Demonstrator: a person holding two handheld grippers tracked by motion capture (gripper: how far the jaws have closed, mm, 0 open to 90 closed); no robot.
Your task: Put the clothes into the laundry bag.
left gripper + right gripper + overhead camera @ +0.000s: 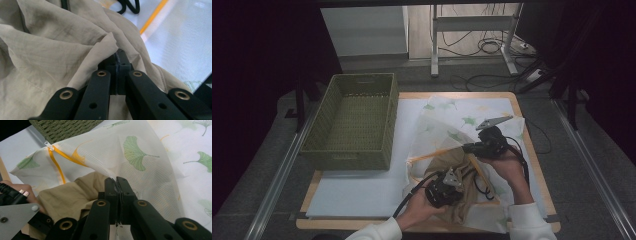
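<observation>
On the table, left gripper [117, 56] clamping beige garment [55, 50], right gripper [116, 181] pinching mesh bag [140, 157]

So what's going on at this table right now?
A person is working a beige garment into a mesh laundry bag printed with green leaves. The left gripper is shut on a fold of the garment, while the right gripper is shut on the bag's mesh edge, holding the orange-zippered opening up. The garment lies partly inside. A green woven basket sits beside them.
</observation>
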